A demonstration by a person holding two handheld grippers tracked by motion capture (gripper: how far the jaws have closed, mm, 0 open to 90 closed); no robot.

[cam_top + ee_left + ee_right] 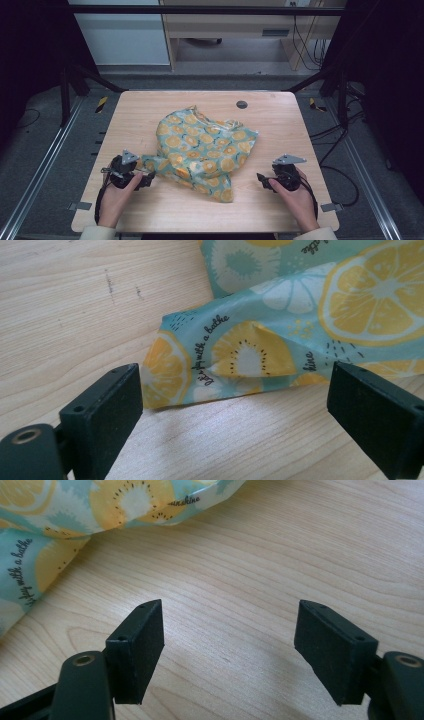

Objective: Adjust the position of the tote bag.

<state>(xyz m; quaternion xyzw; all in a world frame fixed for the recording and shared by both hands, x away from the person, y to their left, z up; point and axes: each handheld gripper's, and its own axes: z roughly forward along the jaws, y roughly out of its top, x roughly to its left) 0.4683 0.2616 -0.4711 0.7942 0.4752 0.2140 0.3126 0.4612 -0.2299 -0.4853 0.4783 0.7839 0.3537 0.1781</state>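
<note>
Between the tongs' spread jaws, left tongs [235, 405] frame the cloth [235, 360] corner.

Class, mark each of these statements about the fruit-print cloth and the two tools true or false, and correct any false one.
1. The cloth lies crumpled on the wooden table. True.
2. The left tool is shut on the cloth. False: its jaws stand open, a cloth corner between them.
3. The right tool is open over bare wood. True.
4. The cloth is plain red. False: teal with yellow fruit slices.
</note>
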